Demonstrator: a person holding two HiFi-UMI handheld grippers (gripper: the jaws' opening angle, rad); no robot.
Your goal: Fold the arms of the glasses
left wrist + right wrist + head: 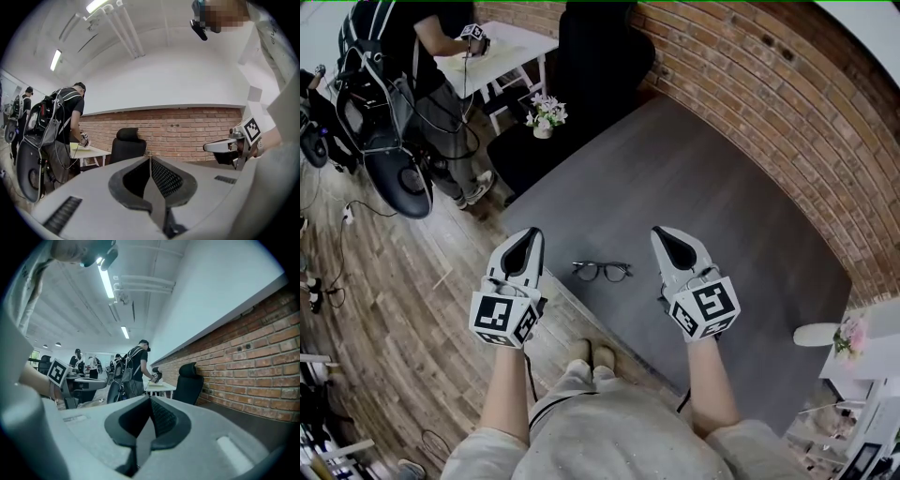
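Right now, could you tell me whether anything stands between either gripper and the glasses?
Nothing visible does: the glasses lie alone on the grey surface between the shut, empty left gripper and right gripper.

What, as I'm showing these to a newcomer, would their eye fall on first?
Two white grippers fill the middle of the head view, the left gripper and the right gripper, both shut and empty, side by side. Between them in that view, dark-framed glasses lie on the grey table. A brick wall runs along the table's right side.
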